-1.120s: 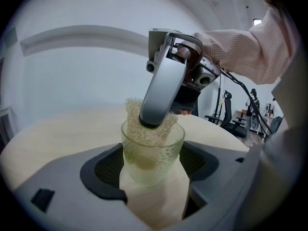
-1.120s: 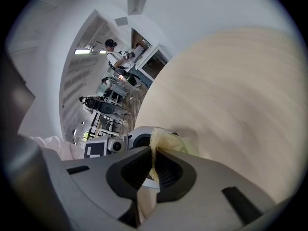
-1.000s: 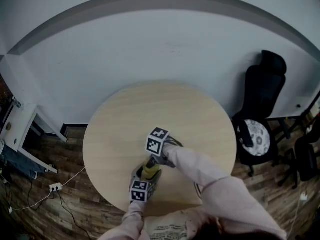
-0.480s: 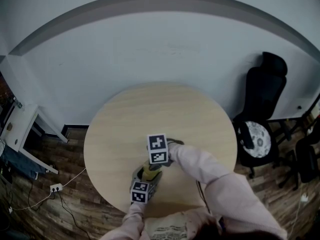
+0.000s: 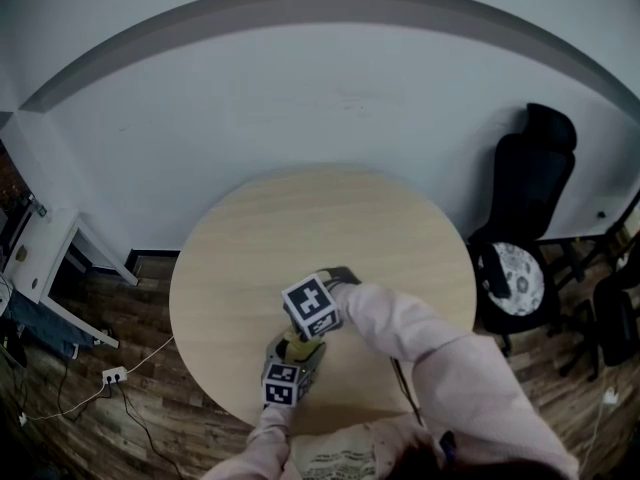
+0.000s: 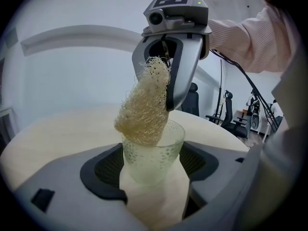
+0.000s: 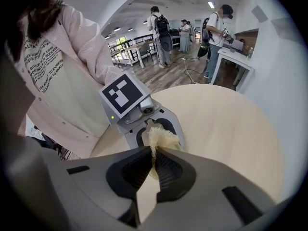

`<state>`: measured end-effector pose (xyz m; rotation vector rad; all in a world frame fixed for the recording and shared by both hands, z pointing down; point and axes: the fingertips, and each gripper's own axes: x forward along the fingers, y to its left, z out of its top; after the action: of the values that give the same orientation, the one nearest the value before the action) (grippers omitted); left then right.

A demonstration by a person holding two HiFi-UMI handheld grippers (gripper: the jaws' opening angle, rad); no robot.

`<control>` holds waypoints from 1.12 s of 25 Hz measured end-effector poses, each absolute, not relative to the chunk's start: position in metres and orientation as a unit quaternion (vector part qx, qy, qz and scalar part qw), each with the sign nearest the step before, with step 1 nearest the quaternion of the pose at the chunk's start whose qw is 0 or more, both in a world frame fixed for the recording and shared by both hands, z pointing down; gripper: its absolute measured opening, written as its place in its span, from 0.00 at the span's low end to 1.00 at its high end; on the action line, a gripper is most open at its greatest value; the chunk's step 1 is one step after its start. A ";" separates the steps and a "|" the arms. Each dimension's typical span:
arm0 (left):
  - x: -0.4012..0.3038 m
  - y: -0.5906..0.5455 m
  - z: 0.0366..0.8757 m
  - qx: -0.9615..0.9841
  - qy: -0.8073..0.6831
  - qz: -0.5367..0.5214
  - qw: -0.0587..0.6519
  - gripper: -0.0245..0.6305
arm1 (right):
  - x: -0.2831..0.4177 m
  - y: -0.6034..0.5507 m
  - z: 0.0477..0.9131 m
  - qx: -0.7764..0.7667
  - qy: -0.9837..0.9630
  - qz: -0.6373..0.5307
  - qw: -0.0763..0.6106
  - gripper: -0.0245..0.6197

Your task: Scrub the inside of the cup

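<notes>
A clear dimpled glass cup (image 6: 153,157) stands upright between the jaws of my left gripper (image 6: 153,165), which is shut on it. From above, my right gripper (image 6: 168,76) holds a pale yellow loofah scrubber (image 6: 143,109), and the scrubber's lower end dips into the cup's mouth. In the right gripper view the scrubber (image 7: 161,139) is pinched between the shut jaws of the right gripper (image 7: 155,159), and the cup below is mostly hidden. In the head view both grippers meet near the table's front edge, the right gripper (image 5: 312,313) over the left gripper (image 5: 285,378).
The round light wooden table (image 5: 320,238) has bare room behind and beside the grippers. A black office chair (image 5: 520,218) stands to the right. Cables and a power strip (image 5: 110,375) lie on the wood floor at left. Several people stand far off in the right gripper view.
The right gripper has tilted and shifted slightly toward the left over the cup. The left gripper with the cup has stayed in place.
</notes>
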<state>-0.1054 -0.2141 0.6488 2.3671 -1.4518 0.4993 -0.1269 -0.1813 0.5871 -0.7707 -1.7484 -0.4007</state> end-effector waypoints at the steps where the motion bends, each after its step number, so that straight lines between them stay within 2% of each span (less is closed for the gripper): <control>1: -0.105 -0.214 0.649 0.828 -0.508 0.174 0.159 0.59 | -0.126 -0.181 0.588 -0.330 -0.740 -0.172 0.561 0.08; 13: -0.107 -0.215 0.648 0.828 -0.510 0.170 0.160 0.59 | -0.136 -0.179 0.580 -0.361 -0.690 -0.324 0.537 0.08; 21: -0.108 -0.215 0.648 0.827 -0.510 0.172 0.161 0.59 | -0.119 -0.175 0.596 -0.385 -0.651 -0.339 0.559 0.08; 26: -0.107 -0.214 0.649 0.827 -0.509 0.174 0.161 0.59 | -0.101 -0.195 0.610 -0.363 -0.625 -0.345 0.599 0.08; 28: -0.107 -0.214 0.649 0.827 -0.510 0.173 0.161 0.59 | -0.103 -0.194 0.612 -0.365 -0.631 -0.343 0.592 0.08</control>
<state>-0.1074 -0.2139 0.6488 2.3623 -1.4561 0.4932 -0.1029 -0.1936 0.6124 -0.8500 -1.4684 -0.7979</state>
